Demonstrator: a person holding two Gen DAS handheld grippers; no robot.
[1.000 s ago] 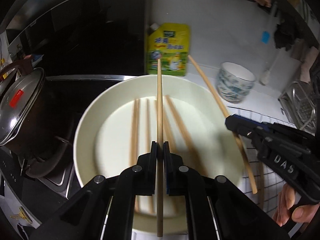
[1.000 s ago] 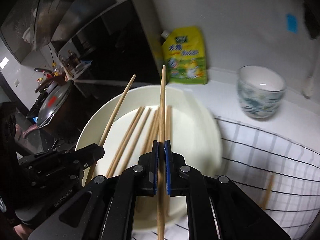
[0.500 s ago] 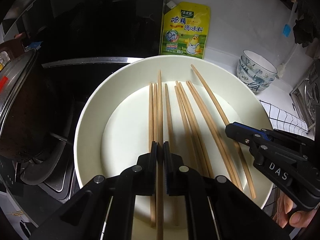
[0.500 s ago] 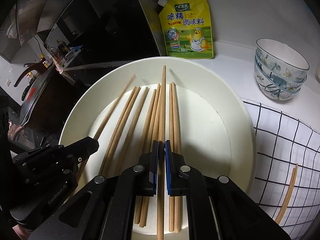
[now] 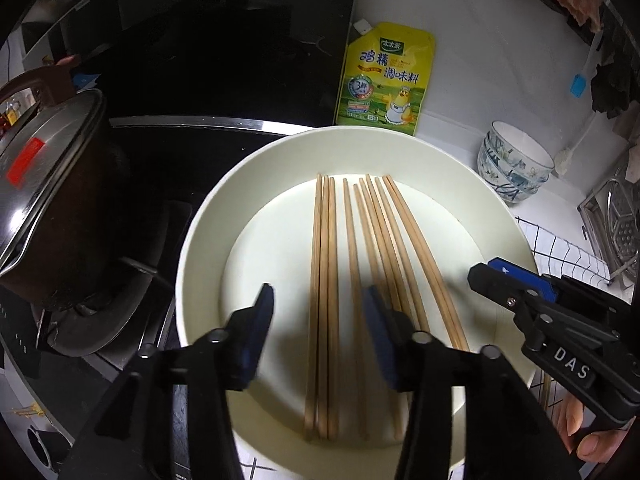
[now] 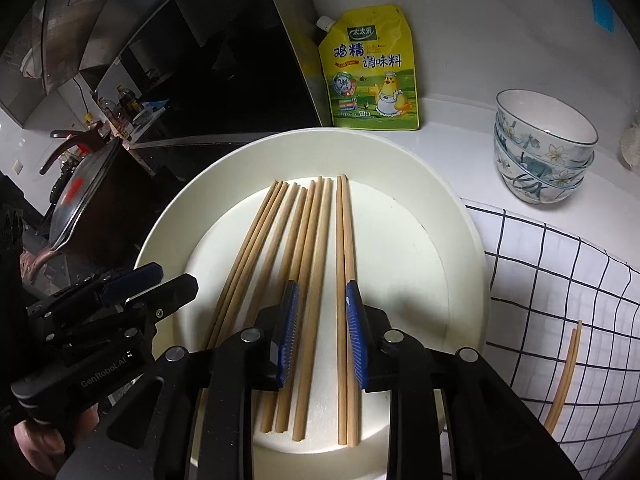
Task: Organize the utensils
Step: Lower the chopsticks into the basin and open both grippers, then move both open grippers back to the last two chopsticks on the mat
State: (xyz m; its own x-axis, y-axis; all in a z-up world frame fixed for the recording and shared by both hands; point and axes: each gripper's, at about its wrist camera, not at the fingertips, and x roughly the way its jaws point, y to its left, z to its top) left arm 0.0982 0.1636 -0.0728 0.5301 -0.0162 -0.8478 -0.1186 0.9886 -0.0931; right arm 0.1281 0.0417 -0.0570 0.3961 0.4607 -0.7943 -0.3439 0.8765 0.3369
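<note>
Chopsticks (image 5: pixel 352 280) lie side by side in a wide white plate (image 5: pixel 200 264) on a white counter (image 5: pixel 452 136), beside a dark stove. Left wrist view: the left tongs (image 5: pixel 320 316) stand wide above the plate; their jaws have just been opening, and three chopsticks run loose on the plate between them, touched by neither pad. A lidded dark pot (image 5: pixel 52 200) sits on the stove at left. A yellow seasoning pouch (image 5: pixel 386 80) leans on the white wall behind the plate; stacked floral bowls (image 5: pixel 516 168) stand to its right. The right tongs (image 5: pixel 492 276) enter from the right edge, and their gap cannot be judged from here. A metal rack at far right is cut off.

Right wrist view: the right tongs (image 6: pixel 320 312) stand narrowly parted, jaws just opened, with chopsticks lying free between the blue pads. A checked cloth (image 6: pixel 560 280) covers the counter right of the plate, carrying two more chopsticks (image 6: pixel 566 368), their lower ends cut off. The left tongs' body shows at lower left. The room beyond the stove is dim and hard to make out.
</note>
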